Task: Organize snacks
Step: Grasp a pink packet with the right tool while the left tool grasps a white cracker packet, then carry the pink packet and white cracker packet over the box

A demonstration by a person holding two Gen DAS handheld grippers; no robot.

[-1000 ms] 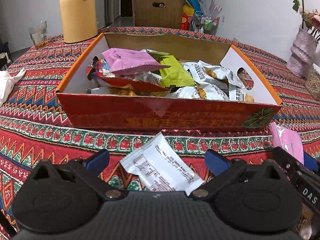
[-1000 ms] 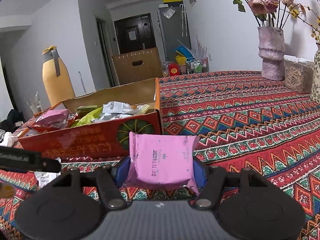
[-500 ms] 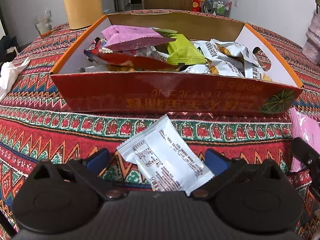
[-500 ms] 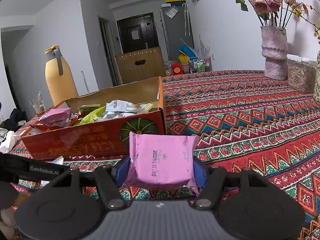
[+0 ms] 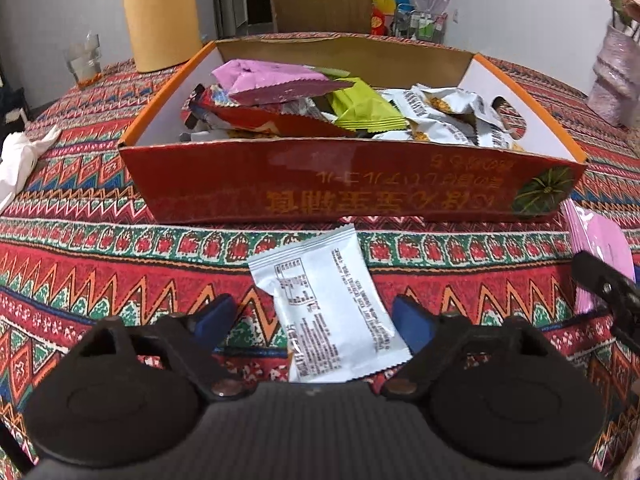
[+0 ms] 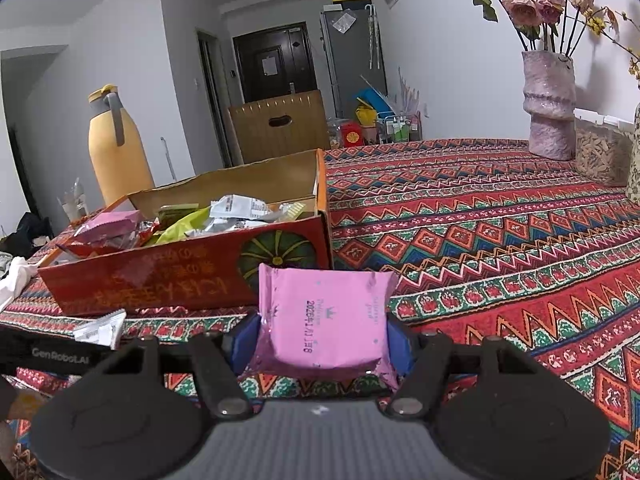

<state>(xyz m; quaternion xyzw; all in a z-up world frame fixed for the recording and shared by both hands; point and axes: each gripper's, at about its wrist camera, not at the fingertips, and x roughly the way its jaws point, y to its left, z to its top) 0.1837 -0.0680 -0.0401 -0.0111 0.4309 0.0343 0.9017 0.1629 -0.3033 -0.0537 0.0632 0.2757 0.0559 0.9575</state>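
Left claw [image 5: 314,322] narrowed, white printed packet [image 5: 326,312] between

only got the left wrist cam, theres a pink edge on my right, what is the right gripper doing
Observer: The right gripper is shut on a pink packet, with a blue pad pressed on each side.
Operator: is it over the box yet
Observer: No. In the right wrist view the pink packet is in front of the box, at the corner with the green pumpkin print.
Operator: anything on the table past that corner
Observer: Only patterned cloth, up to a vase of flowers at the far edge, with a clear tub beside it.
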